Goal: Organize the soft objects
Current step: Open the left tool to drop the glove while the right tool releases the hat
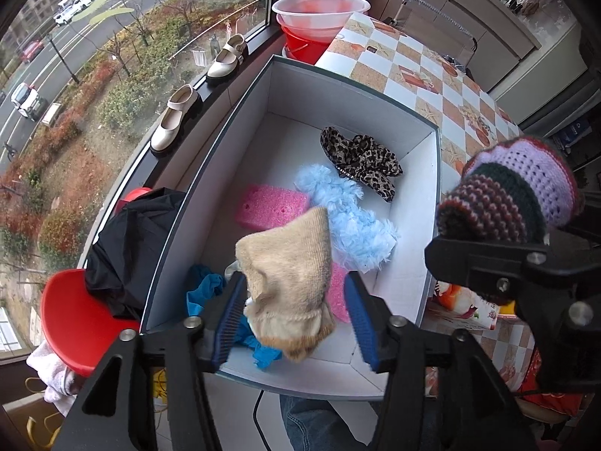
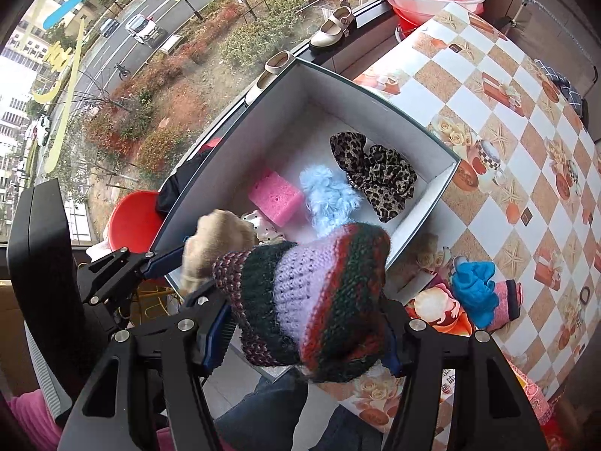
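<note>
Beside a window, over the white box (image 1: 432, 195), the left gripper (image 1: 296, 312) stands open around a beige sock (image 1: 289, 282), while the right gripper (image 2: 306, 323) apparently clamps a striped knit hat (image 2: 319, 293).

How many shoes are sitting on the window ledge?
2. The near shoe sits beside the box's left wall; the far shoe is farther along the ledge, toward the red basin. More may be hidden.
</note>
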Demonstrator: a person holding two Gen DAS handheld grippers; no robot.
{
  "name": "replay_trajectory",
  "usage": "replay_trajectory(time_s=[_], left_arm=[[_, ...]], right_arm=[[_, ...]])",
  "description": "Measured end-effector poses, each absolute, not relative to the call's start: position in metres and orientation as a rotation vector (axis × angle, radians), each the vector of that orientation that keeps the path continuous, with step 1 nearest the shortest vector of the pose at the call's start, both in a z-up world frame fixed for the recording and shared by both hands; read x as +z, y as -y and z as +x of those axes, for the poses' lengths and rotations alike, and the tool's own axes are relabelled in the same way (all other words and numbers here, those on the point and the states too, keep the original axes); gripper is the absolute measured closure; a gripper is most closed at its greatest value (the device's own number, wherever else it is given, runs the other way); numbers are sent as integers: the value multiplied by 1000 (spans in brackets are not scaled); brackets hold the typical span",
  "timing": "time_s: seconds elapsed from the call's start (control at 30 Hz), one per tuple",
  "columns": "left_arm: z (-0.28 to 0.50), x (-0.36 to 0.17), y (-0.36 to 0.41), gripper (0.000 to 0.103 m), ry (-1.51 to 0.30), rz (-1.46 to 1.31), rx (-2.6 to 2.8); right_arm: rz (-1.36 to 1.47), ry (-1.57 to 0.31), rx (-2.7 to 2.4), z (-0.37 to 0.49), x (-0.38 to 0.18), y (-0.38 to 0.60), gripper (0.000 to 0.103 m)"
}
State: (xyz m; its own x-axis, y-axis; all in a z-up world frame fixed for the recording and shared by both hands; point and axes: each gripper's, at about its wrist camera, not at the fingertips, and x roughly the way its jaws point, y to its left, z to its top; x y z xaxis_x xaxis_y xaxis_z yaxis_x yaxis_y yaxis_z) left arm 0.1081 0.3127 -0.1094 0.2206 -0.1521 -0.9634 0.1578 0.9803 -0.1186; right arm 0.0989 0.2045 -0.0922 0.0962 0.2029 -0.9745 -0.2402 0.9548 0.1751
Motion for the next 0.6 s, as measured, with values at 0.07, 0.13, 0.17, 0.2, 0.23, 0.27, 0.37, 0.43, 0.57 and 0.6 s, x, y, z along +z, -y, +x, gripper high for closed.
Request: replay_trajectory(time_s=[0.07, 0.13, 0.17, 0.2, 0.23, 0.27, 0.37, 0.43, 0.57, 0.6], left_arm=[[108, -106, -313, 27, -1311, 18, -202], [108, -105, -313, 25, -1304, 29, -195], [109, -105, -313, 24, -1306, 33, -191], [110, -105, -313, 24, -1308, 38, -184], [112, -106, -312, 24, -1318, 47, -169], [113, -108, -312, 23, -1332, 55, -159], [115, -111, -314, 23, -1343, 40, -157], [114, -111, -313, 23, -1342, 48, -152], [116, -111, -308, 23, -1367, 33, -180], [118, -110, -307, 23, -1380, 14, -202]], right_arm=[[-34, -1433, 320, 102, -92, -205, 35], [-34, -1432, 316, 105, -92, -205, 35], [-33, -1432, 313, 106, -92, -204, 34], [-28, -1433, 308, 107, -92, -203, 25], [-17, -1432, 303, 108, -92, -201, 19], [-2, -1427, 299, 108, -91, -199, 13], [30, -1430, 282, 111, -91, -191, 13], [50, -1439, 270, 112, -91, -185, 12], [86, -1438, 236, 110, -87, -169, 0], [105, -1439, 235, 109, -85, -163, 0]])
